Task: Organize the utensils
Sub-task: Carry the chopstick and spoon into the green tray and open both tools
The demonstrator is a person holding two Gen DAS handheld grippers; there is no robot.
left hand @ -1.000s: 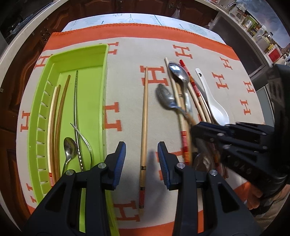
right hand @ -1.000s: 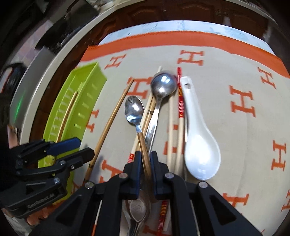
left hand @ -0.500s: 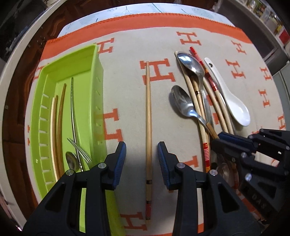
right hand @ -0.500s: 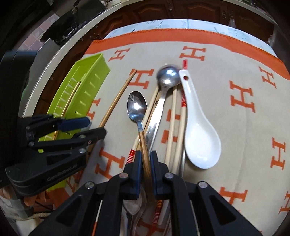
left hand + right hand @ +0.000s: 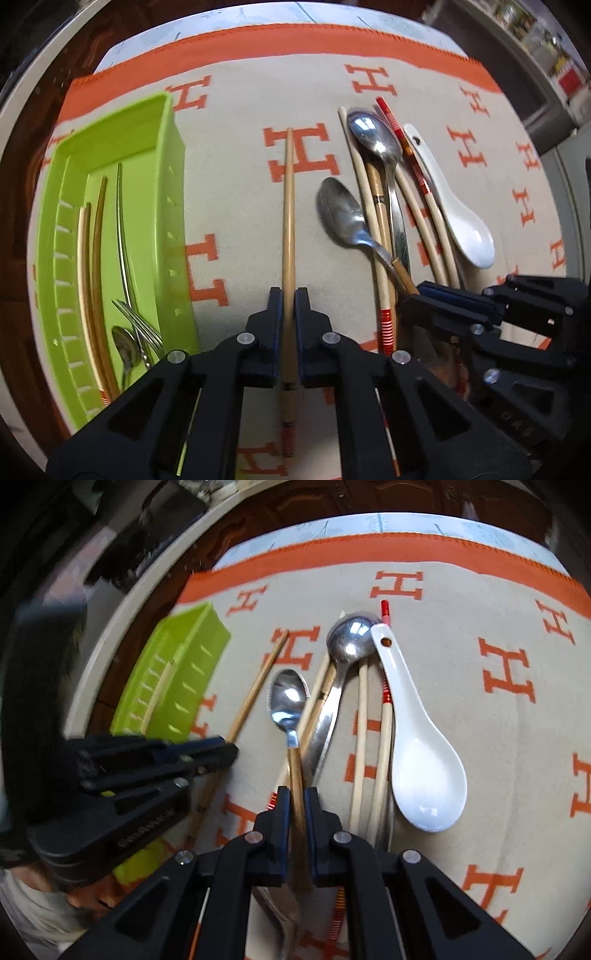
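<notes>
My left gripper (image 5: 289,301) is shut on a lone wooden chopstick (image 5: 288,206) that lies lengthwise on the cloth. To its left stands the green tray (image 5: 173,206), holding chopsticks, a fork and a spoon. My right gripper (image 5: 296,799) is shut on the wooden handle of a small steel spoon (image 5: 287,698), also seen as the small spoon (image 5: 341,214) in the left wrist view. Beside it lie a large steel spoon (image 5: 349,638), several chopsticks (image 5: 362,738) and a white ceramic spoon (image 5: 424,768). The left gripper (image 5: 221,747) shows at the right wrist view's left.
A beige cloth with orange H marks and an orange border (image 5: 258,40) covers the table. The table's rounded edge (image 5: 110,627) curves past the green tray (image 5: 173,679). A hand and sleeve (image 5: 48,908) show at the lower left. Shelves with jars (image 5: 535,44) stand far right.
My left gripper went from open around the lone chopstick to shut on it. The right gripper stayed shut on the small spoon's handle and shifted a little.
</notes>
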